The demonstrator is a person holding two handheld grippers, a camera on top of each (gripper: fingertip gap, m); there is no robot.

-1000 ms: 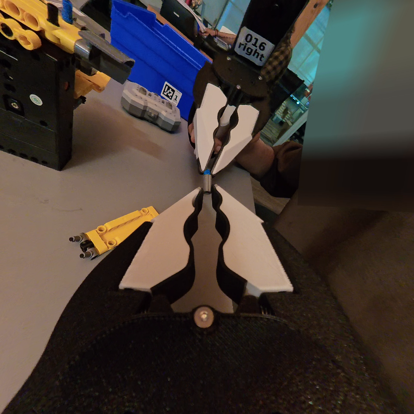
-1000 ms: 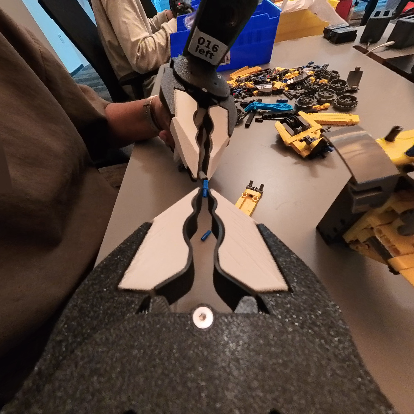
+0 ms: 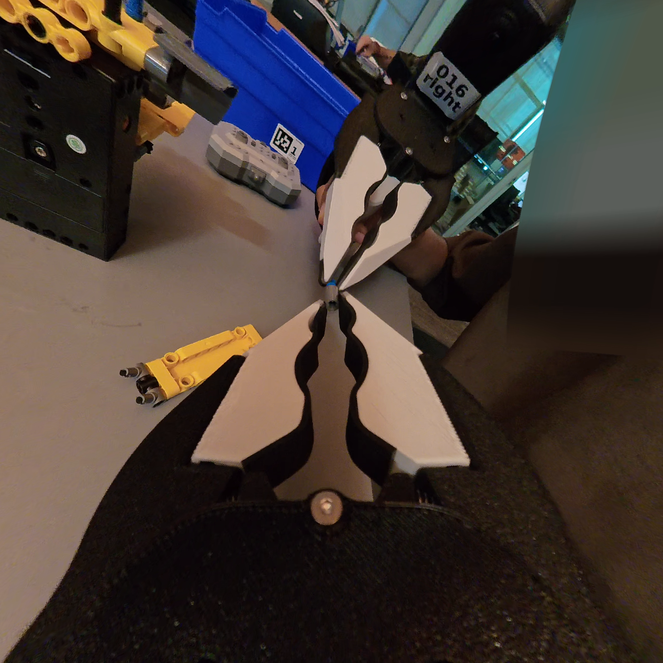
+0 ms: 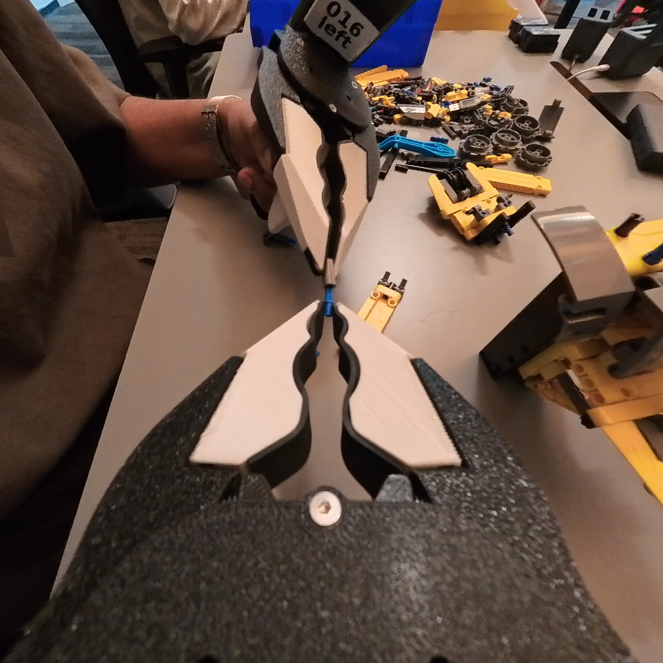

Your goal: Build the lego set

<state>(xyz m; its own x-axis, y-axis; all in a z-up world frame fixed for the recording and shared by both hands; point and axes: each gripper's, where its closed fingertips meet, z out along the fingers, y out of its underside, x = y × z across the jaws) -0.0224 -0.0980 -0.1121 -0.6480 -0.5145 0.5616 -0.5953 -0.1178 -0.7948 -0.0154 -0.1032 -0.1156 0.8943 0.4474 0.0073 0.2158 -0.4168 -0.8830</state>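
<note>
Right wrist view, grey table [image 4: 222, 323], scattered bricks [image 4: 448, 104]

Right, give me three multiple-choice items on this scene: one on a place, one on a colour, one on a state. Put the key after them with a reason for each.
1. Where does the small yellow piece with pins lie?
A. On the grey table, beside the gripper tips
B. Inside the blue bin
C. On top of the wheel pile

2. What colour is the pin pinched by the right gripper?
A. Red
B. Blue
C. Green

3. How is the left gripper?
A. Wide open, holding nothing
B. Lying flat on the table
C. Shut on a small grey sleeve

Key: 1 A, it lies flat on the bare table in both views. 2 B, blue shows between the tips. 3 C, its tips pinch the sleeve end to end with the pin.
</note>
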